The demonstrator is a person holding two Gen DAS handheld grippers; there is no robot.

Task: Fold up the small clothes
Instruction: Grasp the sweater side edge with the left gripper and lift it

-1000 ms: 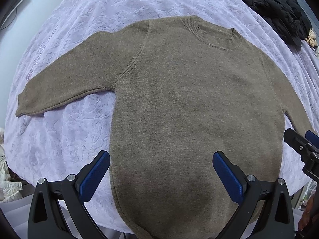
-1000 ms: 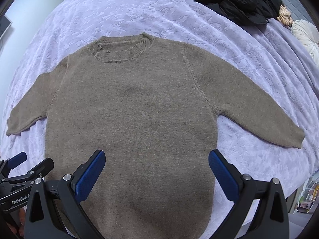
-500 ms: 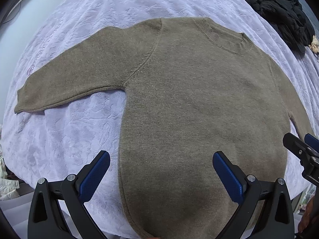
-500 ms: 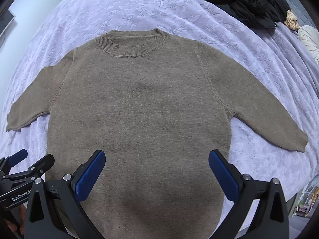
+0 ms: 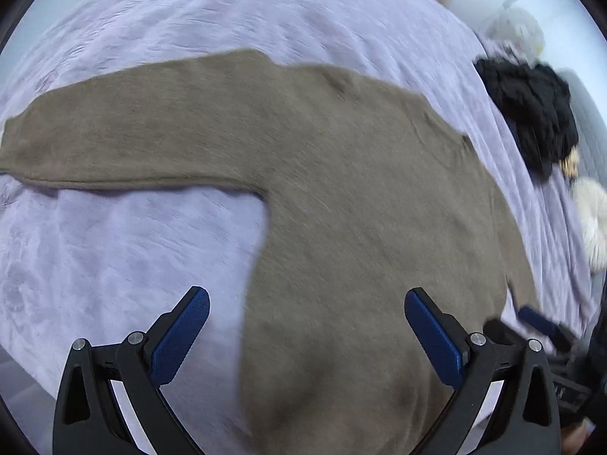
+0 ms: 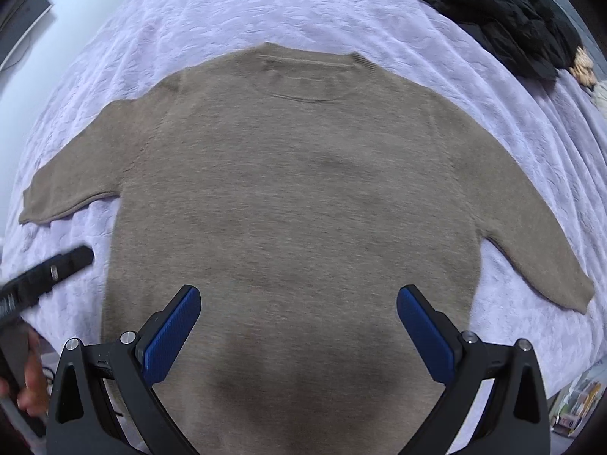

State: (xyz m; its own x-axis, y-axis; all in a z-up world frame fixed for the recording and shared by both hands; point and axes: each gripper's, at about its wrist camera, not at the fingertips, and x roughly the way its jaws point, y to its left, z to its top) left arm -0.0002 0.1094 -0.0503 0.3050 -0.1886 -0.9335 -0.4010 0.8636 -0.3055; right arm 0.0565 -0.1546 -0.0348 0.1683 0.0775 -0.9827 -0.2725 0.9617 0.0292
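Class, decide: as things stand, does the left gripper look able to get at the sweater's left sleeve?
Probably yes. The left gripper is open, and the sleeve of the sweater lies flat on the bedspread with nothing covering it.

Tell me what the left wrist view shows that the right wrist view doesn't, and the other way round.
Only the left wrist view shows the whole left sleeve up close, stretched flat to its cuff, with the right gripper at the frame's edge. Only the right wrist view shows the ribbed collar, the right sleeve out to its cuff, and the left gripper beside the hem. Both share the brown sweater lying flat, unfolded, on the lilac bedspread, the black clothes pile, and open jaws holding nothing.
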